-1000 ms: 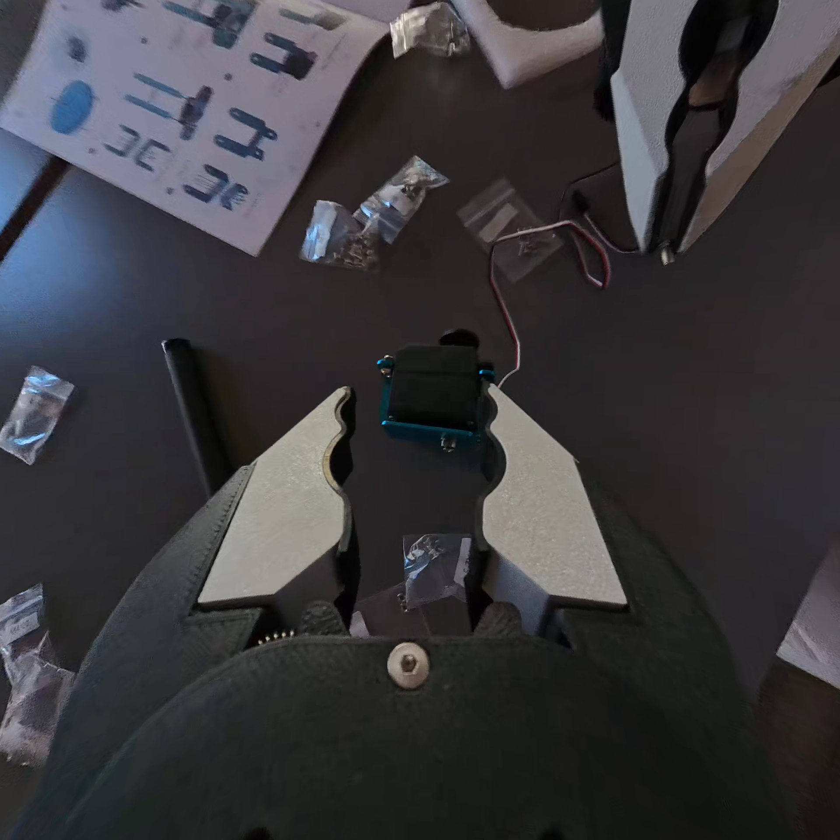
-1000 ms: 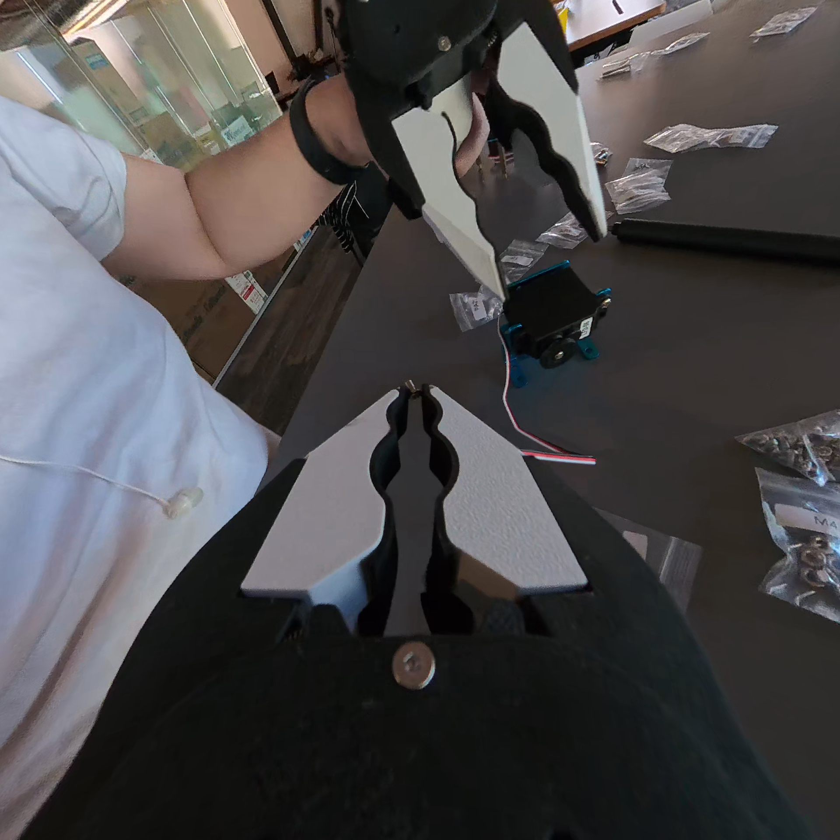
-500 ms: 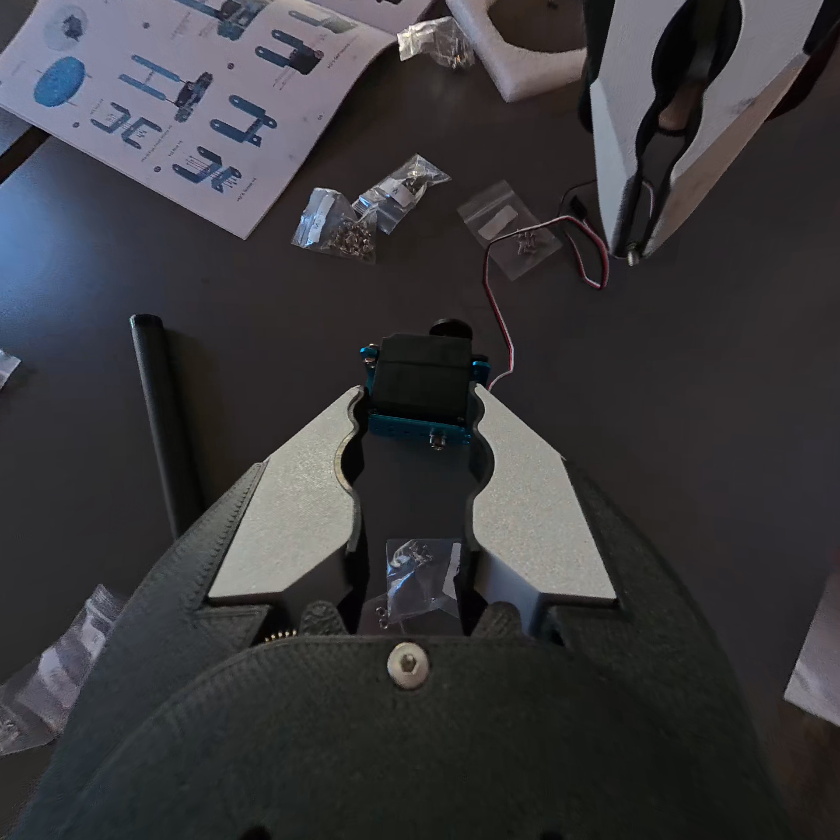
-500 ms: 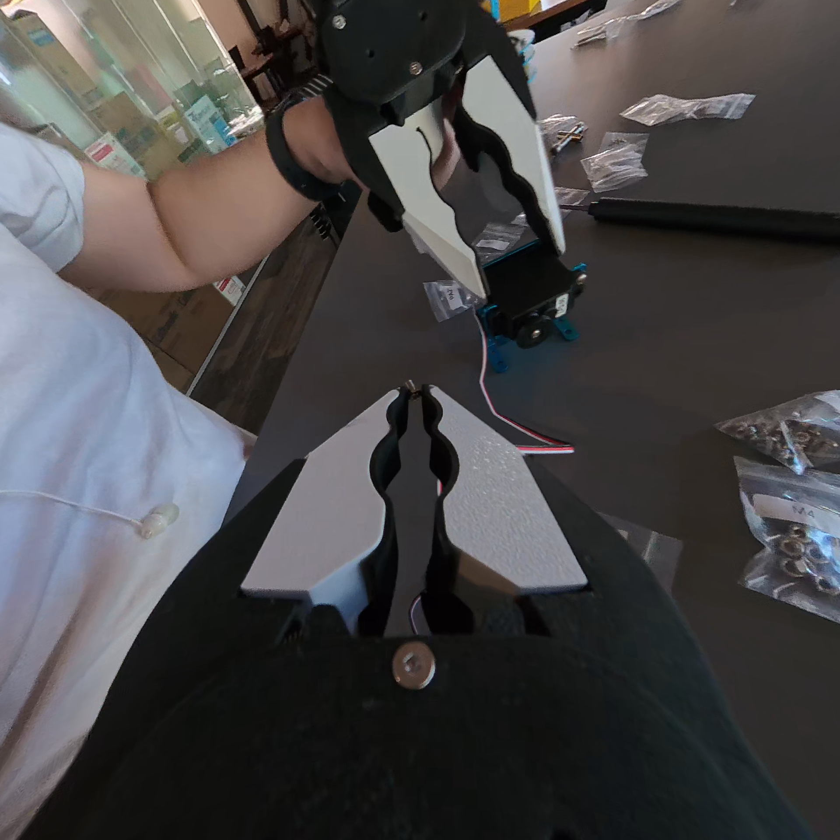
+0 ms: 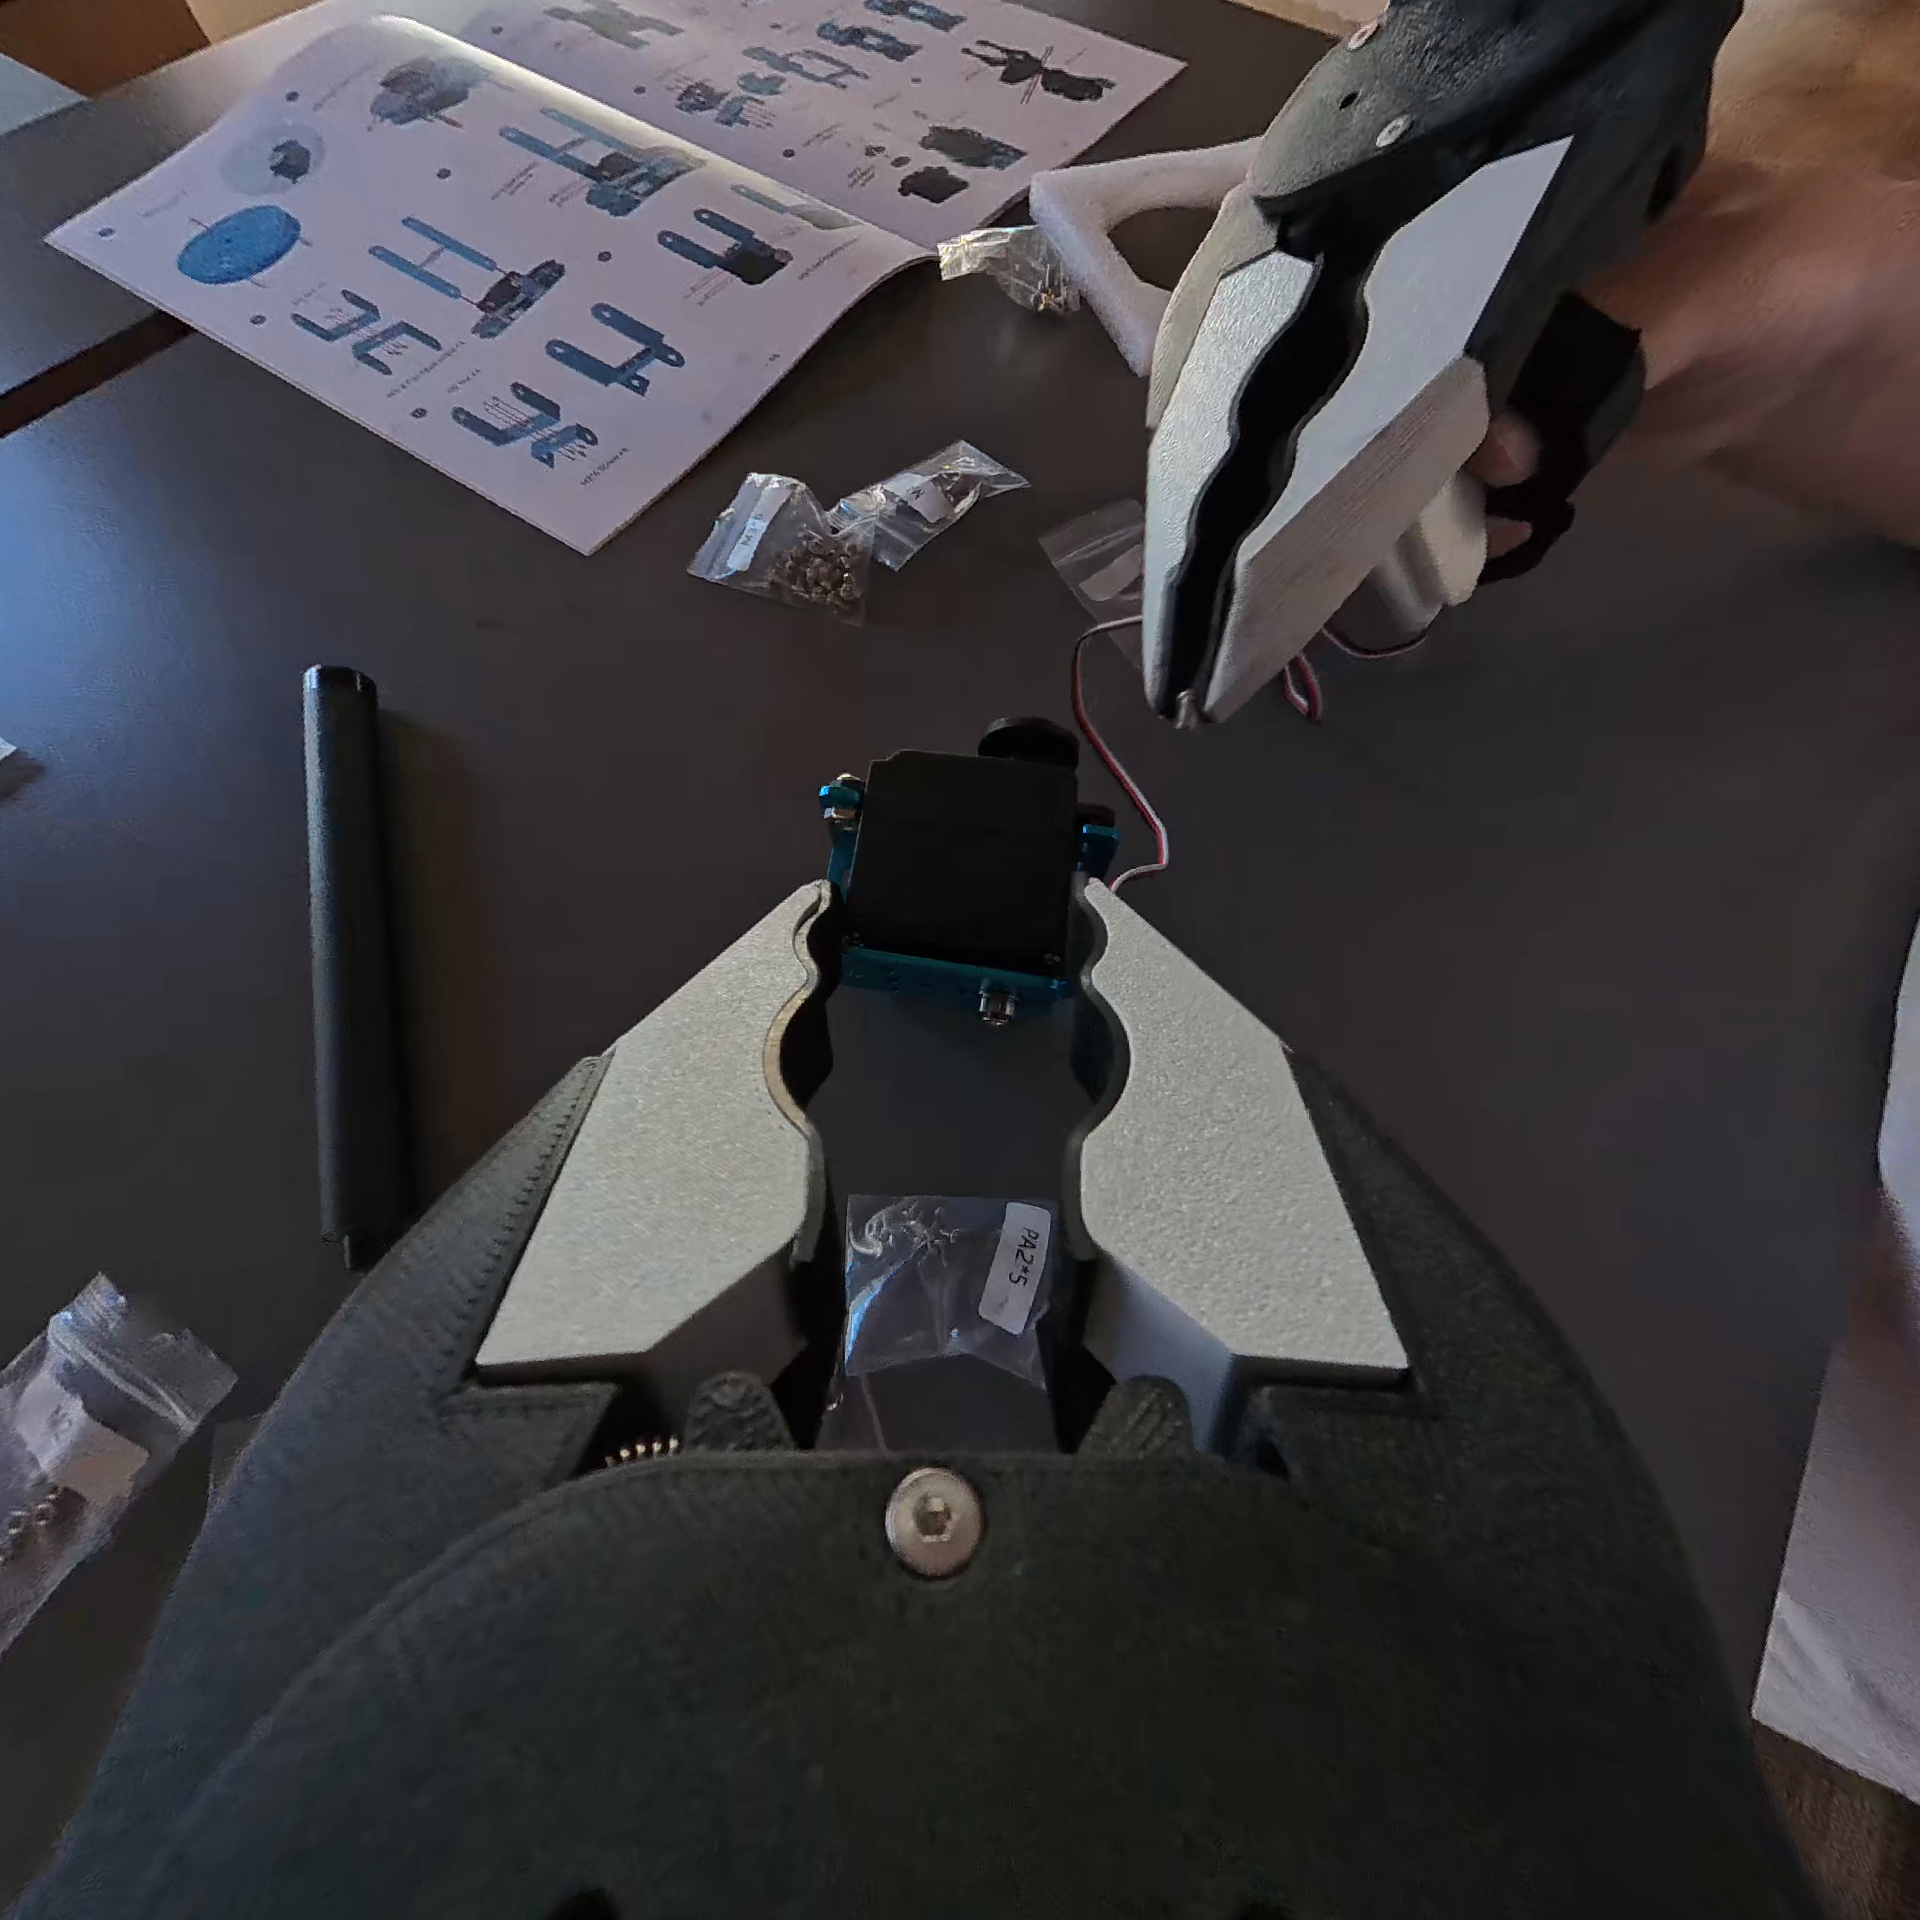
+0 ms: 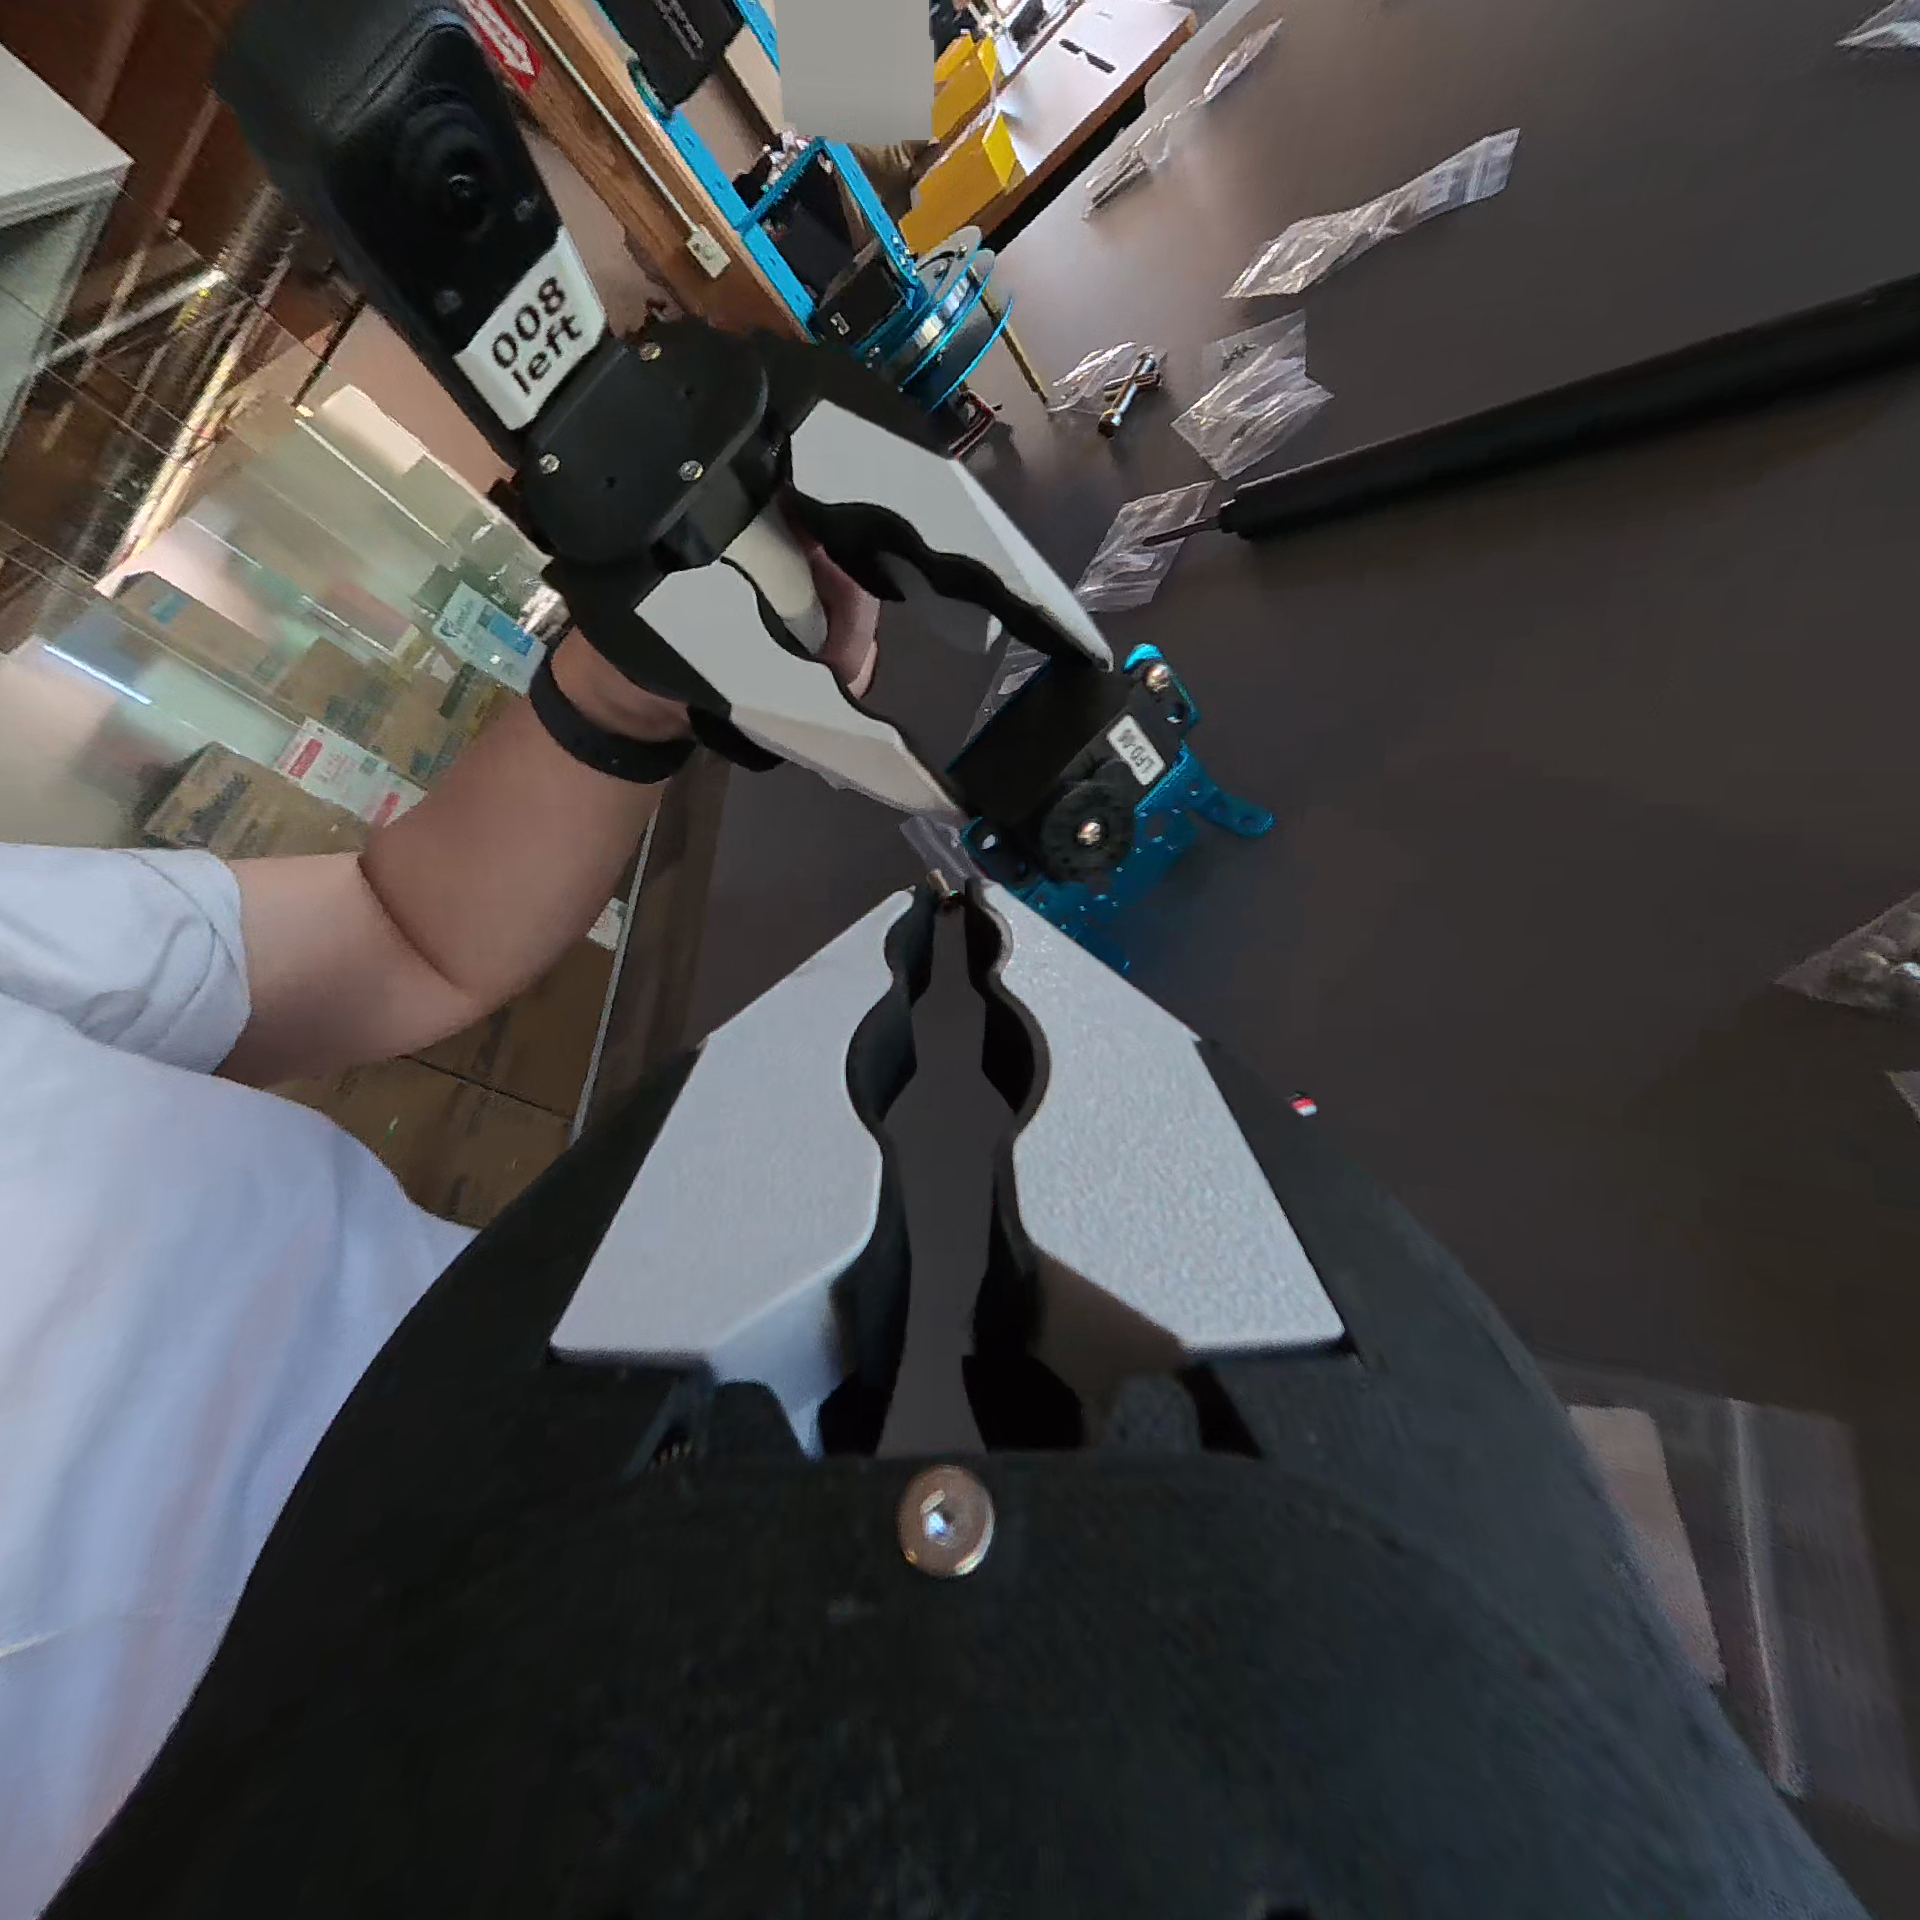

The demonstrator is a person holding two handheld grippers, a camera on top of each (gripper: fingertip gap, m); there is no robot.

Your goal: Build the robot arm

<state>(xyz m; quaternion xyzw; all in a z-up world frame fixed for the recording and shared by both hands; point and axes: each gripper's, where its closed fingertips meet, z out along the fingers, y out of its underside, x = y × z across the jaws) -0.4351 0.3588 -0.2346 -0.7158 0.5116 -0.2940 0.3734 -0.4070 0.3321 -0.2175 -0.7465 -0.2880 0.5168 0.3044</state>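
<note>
A black servo [image 5: 961, 852] in a blue metal bracket [image 5: 935, 977] stands on the dark table [image 5: 1507, 1039]. My left gripper [image 5: 956, 899] is closed on the servo's two sides, fingertips touching it. The right wrist view shows the same grip [image 6: 1023, 727] on the servo [image 6: 1049, 769], with the bracket [image 6: 1143, 862] resting on the table. My right gripper [image 6: 943, 896] is shut on a small metal screw [image 6: 940, 888] at its tips, just in front of the bracket. In the left wrist view it [image 5: 1190, 707] hovers up and to the right of the servo.
A red and white wire [image 5: 1132, 800] runs from the servo. A black rod [image 5: 343, 956], an open instruction booklet [image 5: 520, 260], white foam [image 5: 1101, 239] and several small bags of hardware [image 5: 800, 540] lie around. One bag [image 5: 945, 1288] lies under my left gripper. A person's arm [image 6: 436, 914] holds it. There is about 5 cm between the tips of the two grippers.
My left gripper has moved forward and closed from wide open onto the servo's sides. My right gripper, still shut on the screw, has come lower and nearer to the servo.
</note>
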